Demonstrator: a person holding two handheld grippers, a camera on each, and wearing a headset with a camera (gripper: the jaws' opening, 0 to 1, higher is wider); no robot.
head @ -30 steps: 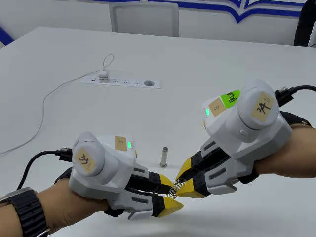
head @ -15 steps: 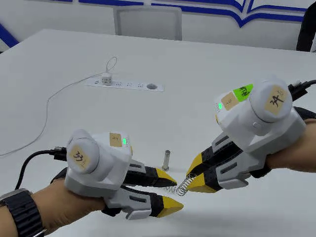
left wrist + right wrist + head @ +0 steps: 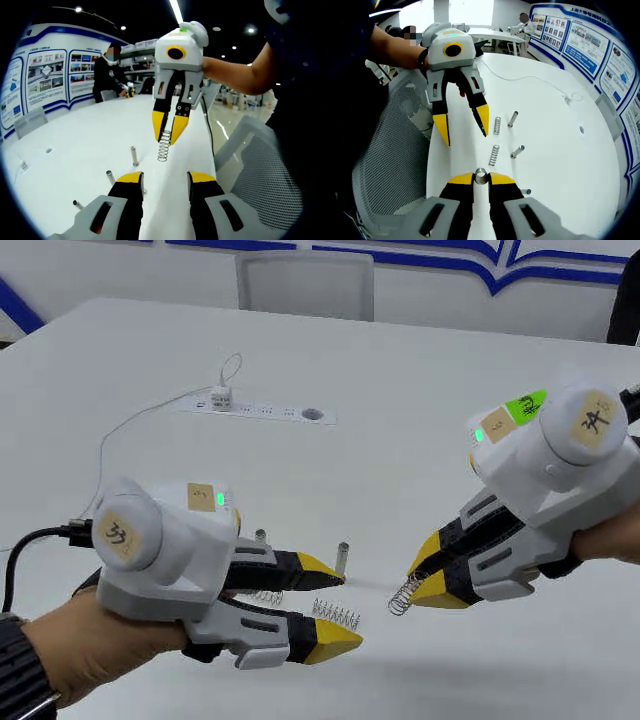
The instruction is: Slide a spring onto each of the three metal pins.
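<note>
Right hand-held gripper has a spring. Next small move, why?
Probably move the right hand-held gripper toward the nearest upright pin and line its spring over the top: the spring is clamped at the tips, and that pin stands bare.

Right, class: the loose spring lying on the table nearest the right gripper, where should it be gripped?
Across its coils near one end of the spring, coming down from above with the open left gripper. It lies flat on its side, so its flanks are free. An end-on pinch would likely just compress it, and the far end is left open for a pin.
</note>
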